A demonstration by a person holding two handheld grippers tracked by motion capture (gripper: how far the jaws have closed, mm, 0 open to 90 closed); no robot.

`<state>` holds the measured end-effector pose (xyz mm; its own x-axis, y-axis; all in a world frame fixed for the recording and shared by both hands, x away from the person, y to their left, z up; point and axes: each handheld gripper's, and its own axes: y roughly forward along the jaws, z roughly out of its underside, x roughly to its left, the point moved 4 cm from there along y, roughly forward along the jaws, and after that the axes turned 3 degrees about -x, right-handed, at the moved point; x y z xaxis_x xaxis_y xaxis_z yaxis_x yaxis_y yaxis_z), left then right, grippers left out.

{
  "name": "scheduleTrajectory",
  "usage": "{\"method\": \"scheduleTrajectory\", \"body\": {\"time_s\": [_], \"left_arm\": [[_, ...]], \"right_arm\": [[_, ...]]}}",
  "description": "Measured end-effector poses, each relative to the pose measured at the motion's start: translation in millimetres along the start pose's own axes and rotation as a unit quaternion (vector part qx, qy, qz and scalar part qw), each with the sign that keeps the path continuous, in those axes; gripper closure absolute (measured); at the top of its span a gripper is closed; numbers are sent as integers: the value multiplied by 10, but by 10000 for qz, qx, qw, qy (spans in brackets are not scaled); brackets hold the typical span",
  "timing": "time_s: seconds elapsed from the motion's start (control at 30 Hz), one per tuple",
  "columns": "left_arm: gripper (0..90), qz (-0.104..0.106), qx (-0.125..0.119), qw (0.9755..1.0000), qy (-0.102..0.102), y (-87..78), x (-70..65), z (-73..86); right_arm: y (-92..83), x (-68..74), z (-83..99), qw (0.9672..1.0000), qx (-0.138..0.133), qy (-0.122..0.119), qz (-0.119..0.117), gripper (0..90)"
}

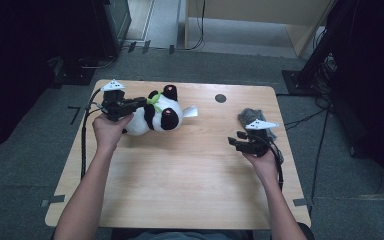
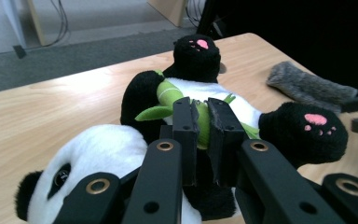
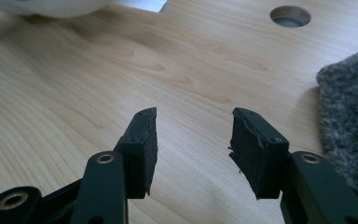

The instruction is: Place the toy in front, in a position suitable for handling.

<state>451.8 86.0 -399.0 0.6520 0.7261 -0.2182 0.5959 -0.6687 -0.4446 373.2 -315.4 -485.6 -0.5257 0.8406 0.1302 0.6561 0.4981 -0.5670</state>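
Observation:
A black-and-white plush panda (image 1: pixel 157 117) lies on its back at the rear left of the wooden table (image 1: pixel 180 180), pink paw pads up. My left gripper (image 1: pixel 141 103) is shut on the green scarf (image 2: pixel 168 91) at the panda's neck, and the green fabric is pinched between the pads (image 2: pixel 203 122). The panda's head (image 2: pixel 98 154) lies just under the jaws. My right gripper (image 1: pixel 234 140) hovers low over bare wood at the right, open, with nothing between its fingertips (image 3: pixel 193 140).
A grey furry cloth (image 1: pixel 251 116) lies behind the right gripper, close to its right jaw (image 3: pixel 349 116). A round cable hole (image 1: pixel 220 98) sits near the table's back edge. Beyond the table are grey carpet, cables and dark stands.

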Motion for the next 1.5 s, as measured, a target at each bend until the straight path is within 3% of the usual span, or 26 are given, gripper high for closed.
{"method": "scheduleTrajectory", "body": {"time_s": [0.17, 0.43, 0.53, 0.7, 0.97, 1.17, 1.4, 1.5], "left_arm": [[828, 277, -58, 9995, -149, -56, -169, 35], [827, 309, 56, 9994, -108, -78, -390, 113], [827, 322, 72, 9994, -75, -79, -539, 160], [825, 457, 113, 9989, -46, -59, -670, 202], [824, 441, 166, 9989, 4, 45, -861, 291], [819, 496, 223, 9985, 17, 120, -905, 342], [805, 542, 288, 9981, 52, 156, -915, 378], [781, 541, 294, 9981, 57, 150, -891, 386]], "right_arm": [[-65, -111, -9, 9997, -71, 32, 211, 500], [-114, -237, -54, 9989, -268, 187, 336, 498], [-105, -294, -62, 9986, -251, 167, 438, 499], [-100, -406, -66, 9972, -307, 233, 635, 505], [-39, -686, -34, 9932, -313, 493, 1005, 508], [3, -896, 27, 9886, -211, 485, 1406, 500], [169, -1027, 114, 9871, 80, 603, 1484, 506], [268, -1054, 156, 9867, 296, 653, 1458, 576]]}}
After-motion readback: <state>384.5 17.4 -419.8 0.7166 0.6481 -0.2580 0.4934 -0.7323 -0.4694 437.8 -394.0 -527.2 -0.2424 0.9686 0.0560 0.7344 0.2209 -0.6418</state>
